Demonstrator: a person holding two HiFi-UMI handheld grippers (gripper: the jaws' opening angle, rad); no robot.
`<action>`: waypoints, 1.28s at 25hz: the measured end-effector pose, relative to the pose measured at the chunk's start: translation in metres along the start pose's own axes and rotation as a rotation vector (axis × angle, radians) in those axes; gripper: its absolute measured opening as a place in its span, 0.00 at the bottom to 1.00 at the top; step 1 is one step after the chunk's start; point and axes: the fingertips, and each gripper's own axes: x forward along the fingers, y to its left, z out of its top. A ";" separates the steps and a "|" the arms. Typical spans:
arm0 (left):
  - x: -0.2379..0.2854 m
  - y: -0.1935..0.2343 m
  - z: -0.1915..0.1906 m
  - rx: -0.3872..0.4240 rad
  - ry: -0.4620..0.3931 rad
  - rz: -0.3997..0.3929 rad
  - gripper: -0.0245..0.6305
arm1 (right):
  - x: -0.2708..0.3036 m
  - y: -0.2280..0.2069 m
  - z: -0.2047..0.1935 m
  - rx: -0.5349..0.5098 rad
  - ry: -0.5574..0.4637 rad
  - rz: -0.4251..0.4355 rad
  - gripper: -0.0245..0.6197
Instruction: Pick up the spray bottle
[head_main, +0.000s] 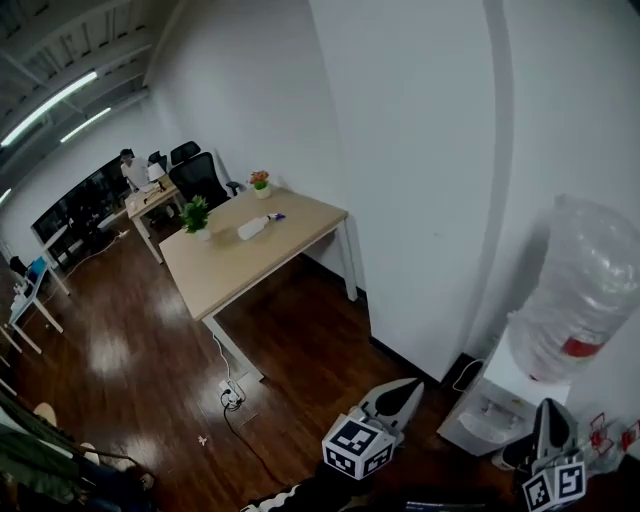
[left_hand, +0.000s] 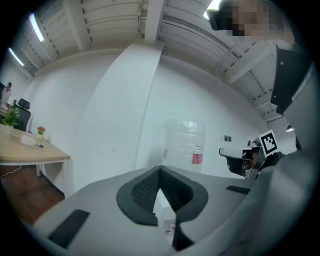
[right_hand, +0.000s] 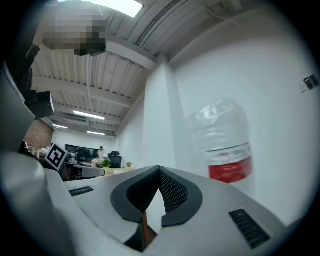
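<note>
Head view looks steeply down — both gripper views share the water jug.

A long light-wood counter stands on white legs beside a white wall, over a dark wood floor. On it, a leafy green plant in a white pot sits near the left edge, and a small orange-flowered plant sits at the far end. Black office chairs stand beyond that end, beside a smaller desk. A white power strip lies on the floor by the counter's near leg, with cables running from it. At the right, a white water dispenser carries a big clear bottle with a red label. Tube lights glow on the ceiling.
</note>
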 end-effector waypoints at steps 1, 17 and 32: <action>-0.007 0.026 0.005 -0.002 -0.011 0.048 0.04 | 0.029 0.015 -0.003 -0.006 0.001 0.061 0.04; -0.144 0.324 0.068 -0.004 -0.102 0.648 0.04 | 0.381 0.239 -0.030 0.096 0.014 0.619 0.04; -0.339 0.706 0.140 0.037 -0.133 0.778 0.04 | 0.688 0.588 -0.045 0.018 0.039 0.688 0.04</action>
